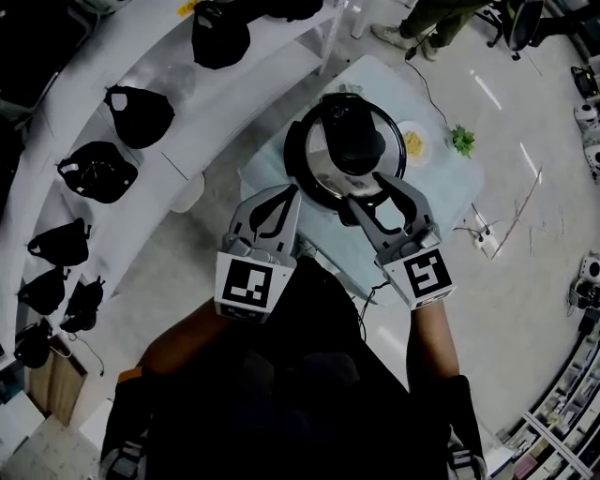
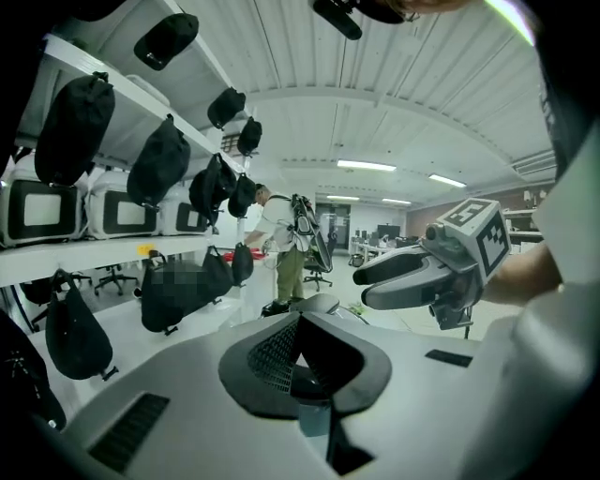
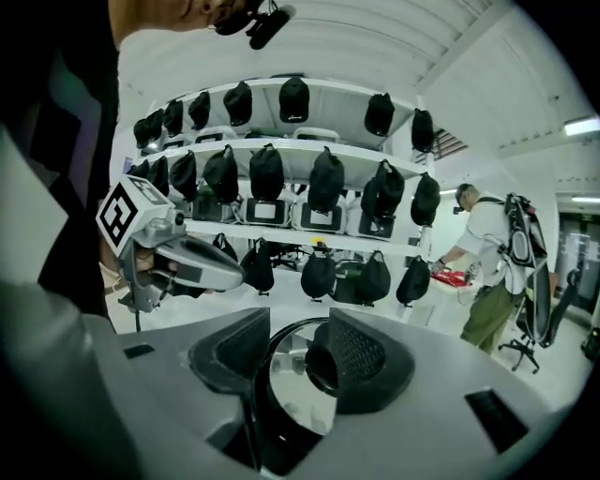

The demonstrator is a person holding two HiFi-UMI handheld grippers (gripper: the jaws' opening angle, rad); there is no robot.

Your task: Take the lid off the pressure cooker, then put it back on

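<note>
Reaching for the lid (image 1: pixel 323 164), which sits on the cooker (image 1: pixel 292 150), calls for a square approach. The right gripper (image 1: pixel 372 192), jaws apart with the near rim showing between them, should seat fully before clamping. The left gripper (image 1: pixel 291 199), jaws together and empty, likely needs opening first.

Pressure cooker (image 1: pixel 298 155) mid-bench (image 1: pixel 450 183), lid (image 1: pixel 323 161) on top. Plate (image 1: pixel 413 143) just right of cooker; sprig (image 1: pixel 461 140) right of plate, near bench's right edge. Left hand-held gripper (image 1: pixel 292 195) at cooker's near-left side, right hand-held gripper (image 1: pixel 366 189) at its near-right rim. Shelves (image 1: pixel 225 103) left of bench, bags (image 1: pixel 139 114) in row on them. Power strip (image 1: pixel 484 239) on floor (image 1: pixel 525 281), right of bench. Person (image 1: pixel 427 19) beyond bench's far edge.
</note>
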